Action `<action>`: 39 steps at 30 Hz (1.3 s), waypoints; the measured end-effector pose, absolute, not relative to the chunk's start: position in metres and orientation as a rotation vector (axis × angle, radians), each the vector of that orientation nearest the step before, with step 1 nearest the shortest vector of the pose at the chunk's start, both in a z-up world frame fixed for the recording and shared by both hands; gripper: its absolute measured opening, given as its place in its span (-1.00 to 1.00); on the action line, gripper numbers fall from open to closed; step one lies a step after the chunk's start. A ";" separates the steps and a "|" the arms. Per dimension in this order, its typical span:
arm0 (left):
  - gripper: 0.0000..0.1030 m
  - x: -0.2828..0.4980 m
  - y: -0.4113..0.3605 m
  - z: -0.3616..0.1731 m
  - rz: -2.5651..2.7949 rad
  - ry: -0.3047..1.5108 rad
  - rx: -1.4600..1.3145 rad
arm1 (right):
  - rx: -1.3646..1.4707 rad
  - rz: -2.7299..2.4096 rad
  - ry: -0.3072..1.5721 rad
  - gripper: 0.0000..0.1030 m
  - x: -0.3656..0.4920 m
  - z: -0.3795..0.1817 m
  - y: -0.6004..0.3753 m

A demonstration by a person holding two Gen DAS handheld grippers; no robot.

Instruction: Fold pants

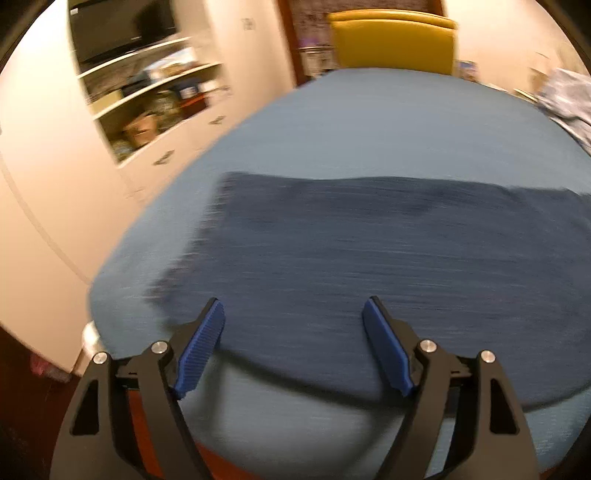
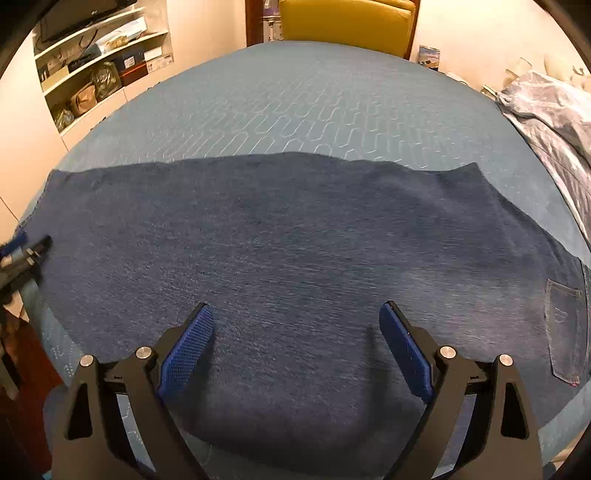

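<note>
Dark blue jeans [image 2: 295, 236] lie flat across a table with a light blue quilted cover [image 2: 295, 92], running left to right; a back pocket [image 2: 565, 332] shows at the right end. The jeans also show in the blurred left wrist view [image 1: 351, 258]. My left gripper [image 1: 295, 314] is open and empty above the jeans' near left part. It also shows at the left edge of the right wrist view [image 2: 22, 251]. My right gripper [image 2: 295, 317] is open and empty above the jeans' near edge.
A yellow chair [image 2: 343, 22] stands at the table's far side. White shelves [image 2: 96, 66] with bags and boxes fill the wall at left. A pale patterned garment [image 2: 554, 122] lies at the table's right edge. The near table edge [image 1: 295, 424] is close below my left gripper.
</note>
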State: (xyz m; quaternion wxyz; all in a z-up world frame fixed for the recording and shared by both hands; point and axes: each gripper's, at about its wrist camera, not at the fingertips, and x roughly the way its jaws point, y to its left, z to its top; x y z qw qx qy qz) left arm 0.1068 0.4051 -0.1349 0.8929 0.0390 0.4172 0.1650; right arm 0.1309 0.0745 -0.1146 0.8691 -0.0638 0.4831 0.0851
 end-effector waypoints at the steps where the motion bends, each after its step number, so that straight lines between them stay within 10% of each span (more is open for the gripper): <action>1: 0.52 0.102 0.416 -0.133 0.376 0.861 0.075 | -0.144 0.180 1.015 0.72 0.132 -0.118 0.076; 17: 0.19 0.030 0.552 -0.163 0.029 0.658 -1.123 | -0.206 0.183 1.007 0.89 0.133 -0.137 0.082; 39: -0.45 0.038 0.597 -0.185 -0.017 0.587 -1.339 | -0.199 0.190 1.017 0.90 0.136 -0.136 0.080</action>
